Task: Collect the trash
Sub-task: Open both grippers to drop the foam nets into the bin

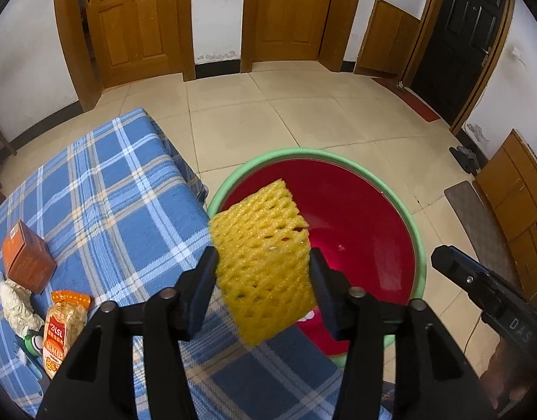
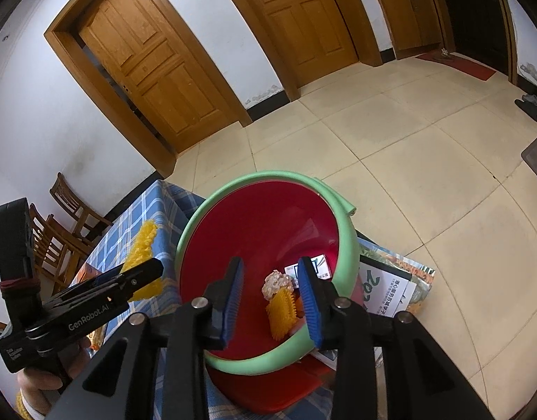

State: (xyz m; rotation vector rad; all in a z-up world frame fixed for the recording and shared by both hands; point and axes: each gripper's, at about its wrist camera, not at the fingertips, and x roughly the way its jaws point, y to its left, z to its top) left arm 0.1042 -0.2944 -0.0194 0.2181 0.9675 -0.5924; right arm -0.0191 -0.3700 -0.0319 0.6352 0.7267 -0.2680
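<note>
Above the red basin (image 1: 366, 210) with its green rim, beside the blue plaid table (image 1: 110, 192), our left gripper (image 1: 263, 280) has the yellow foam net (image 1: 264, 262) between its pads, both touching its sides. Our right gripper (image 2: 270, 301) hangs over the basin's trash, jaws apart, empty.

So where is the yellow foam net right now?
In the left wrist view the yellow foam net sits between the fingers of the left hand-held gripper, over the near left rim of the red basin, beside the blue plaid table.
</note>
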